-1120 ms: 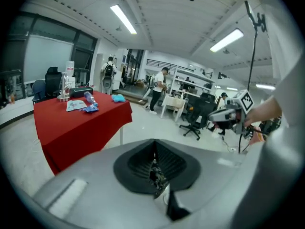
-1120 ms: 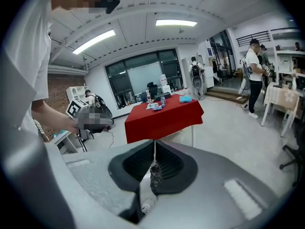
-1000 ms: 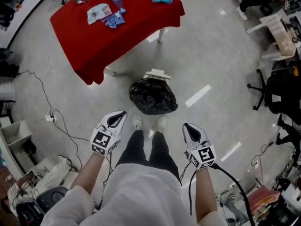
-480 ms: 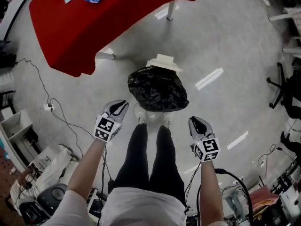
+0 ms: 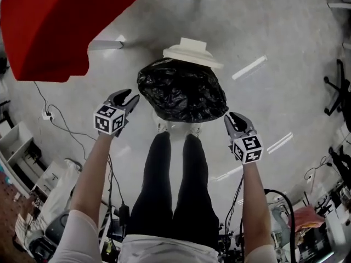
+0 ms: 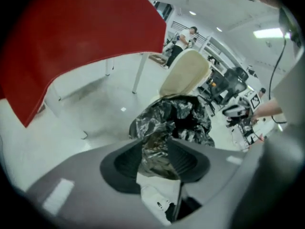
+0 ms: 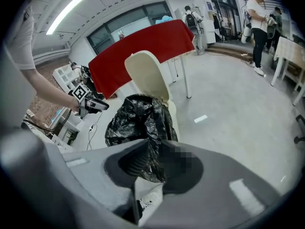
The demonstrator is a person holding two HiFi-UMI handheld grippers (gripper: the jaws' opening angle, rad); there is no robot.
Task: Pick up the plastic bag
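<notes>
Crinkled glossy black plastic bag [image 5: 181, 89] bulges on a cream plastic chair [image 5: 192, 51]. A red-clothed surface [image 5: 49, 32] stands on the grey floor [image 5: 274, 37]. Left tongs [image 5: 130, 96] and right tongs [image 5: 237, 117] are opening, empty.

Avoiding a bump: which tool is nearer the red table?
Left. The left tool is close by the red table's corner; the right tool is beyond the black bag. Both are opening, empty.

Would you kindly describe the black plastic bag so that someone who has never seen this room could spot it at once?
Find the red-draped table; on the pale floor just past its corner stands a cream chair. The plastic bag sits on that chair: black, glossy and crumpled, the only dark, shapeless bundle against pale chair and floor.
</notes>
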